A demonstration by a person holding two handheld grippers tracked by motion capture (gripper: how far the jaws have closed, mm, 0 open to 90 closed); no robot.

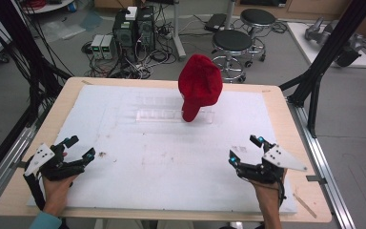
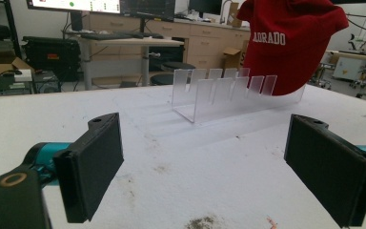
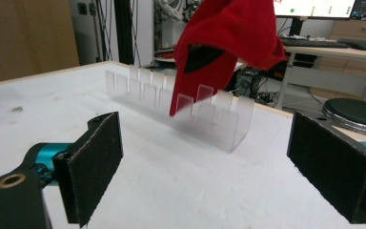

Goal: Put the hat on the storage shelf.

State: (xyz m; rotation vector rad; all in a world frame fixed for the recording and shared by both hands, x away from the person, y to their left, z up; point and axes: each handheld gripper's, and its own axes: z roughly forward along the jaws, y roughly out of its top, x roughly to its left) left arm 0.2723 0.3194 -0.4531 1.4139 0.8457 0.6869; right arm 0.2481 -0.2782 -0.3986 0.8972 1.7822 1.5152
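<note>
The left gripper (image 1: 79, 148) and right gripper (image 1: 244, 150) rest low near the table's front corners, jaws spread apart, holding nothing. Well beyond them, a red cap (image 1: 198, 86) sits propped on a clear slotted rack (image 1: 157, 115) on the white table mat (image 1: 171, 162).
</note>
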